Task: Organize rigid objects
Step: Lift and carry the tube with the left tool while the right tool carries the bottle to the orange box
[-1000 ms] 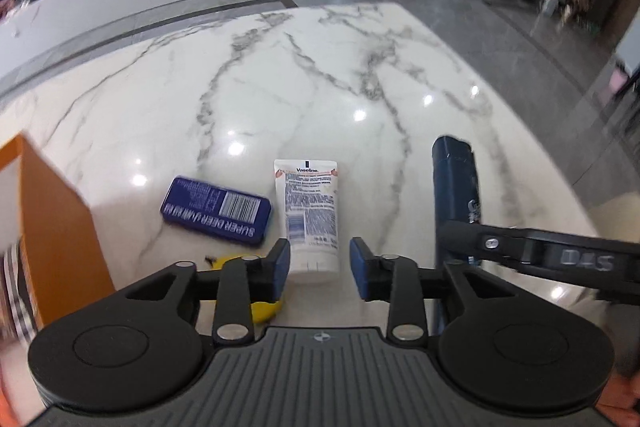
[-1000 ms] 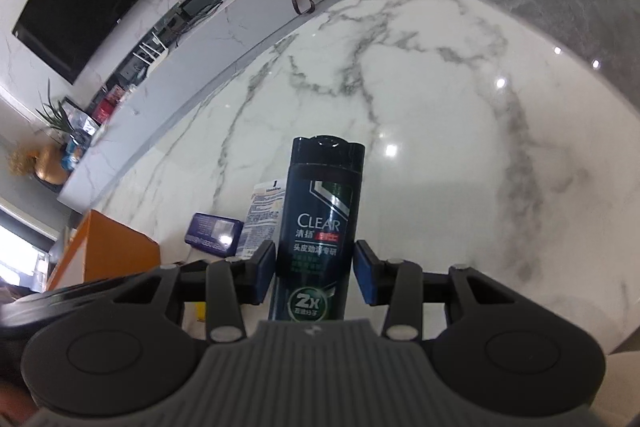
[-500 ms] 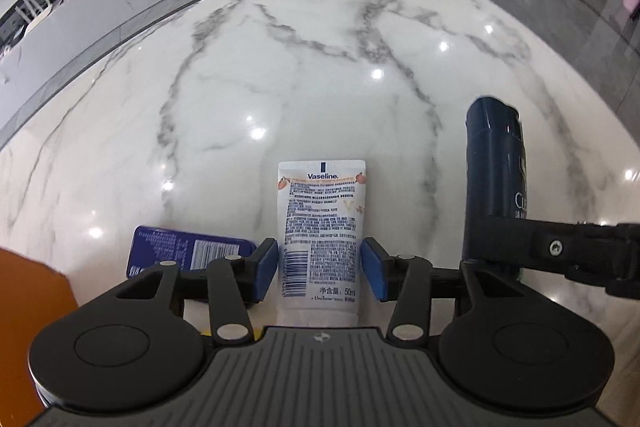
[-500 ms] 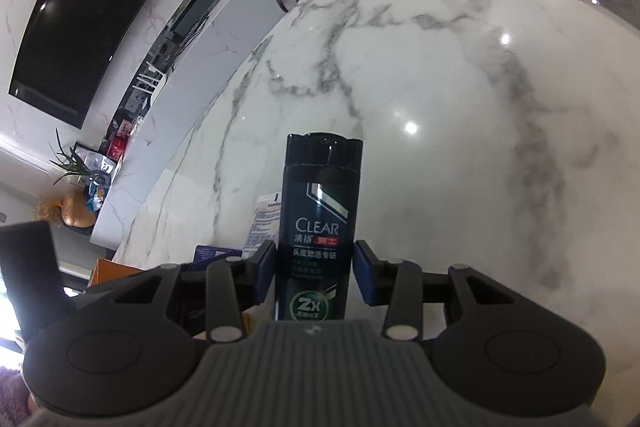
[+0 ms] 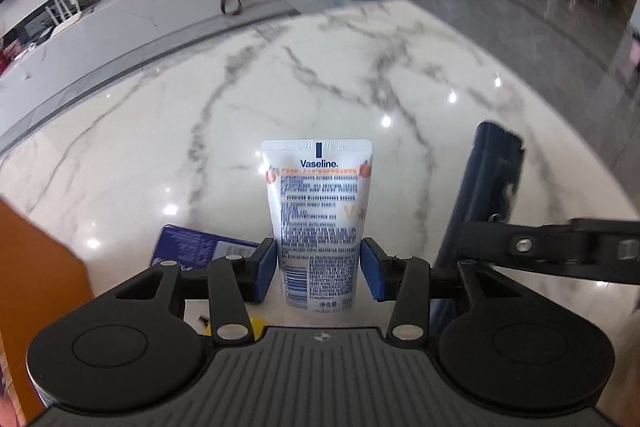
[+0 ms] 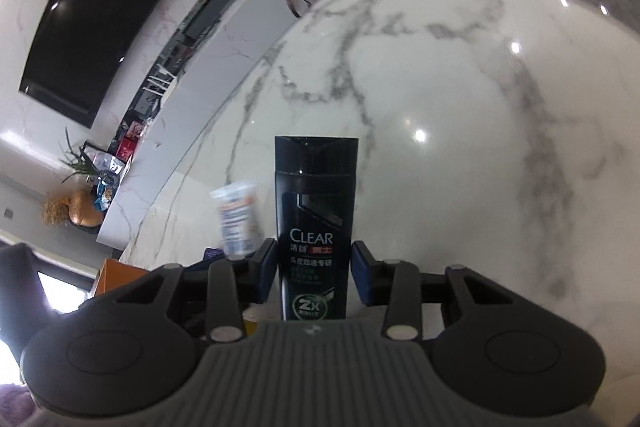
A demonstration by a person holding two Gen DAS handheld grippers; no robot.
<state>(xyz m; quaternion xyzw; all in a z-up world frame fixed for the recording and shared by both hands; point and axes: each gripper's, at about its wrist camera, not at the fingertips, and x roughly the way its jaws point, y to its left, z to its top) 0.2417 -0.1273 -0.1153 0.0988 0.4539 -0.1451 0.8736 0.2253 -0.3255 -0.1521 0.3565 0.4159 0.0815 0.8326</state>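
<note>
Now, both tubes in hand, nothing stowed yet.
My left gripper (image 5: 319,273) is closing its fingers on the Vaseline tube (image 5: 317,215); my right gripper (image 6: 314,273) clamps the CLEAR shampoo bottle (image 6: 315,227); the blue box (image 5: 204,249) waits on the worktop (image 5: 280,87).

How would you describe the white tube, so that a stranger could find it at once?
Look at the white marble table. Above its near edge, the left hand-held gripper has the Vaseline tube between its closing jaws. It is the only white item, flat-ended with dense blue print; the bottle beside it is dark and the box is blue.
</note>
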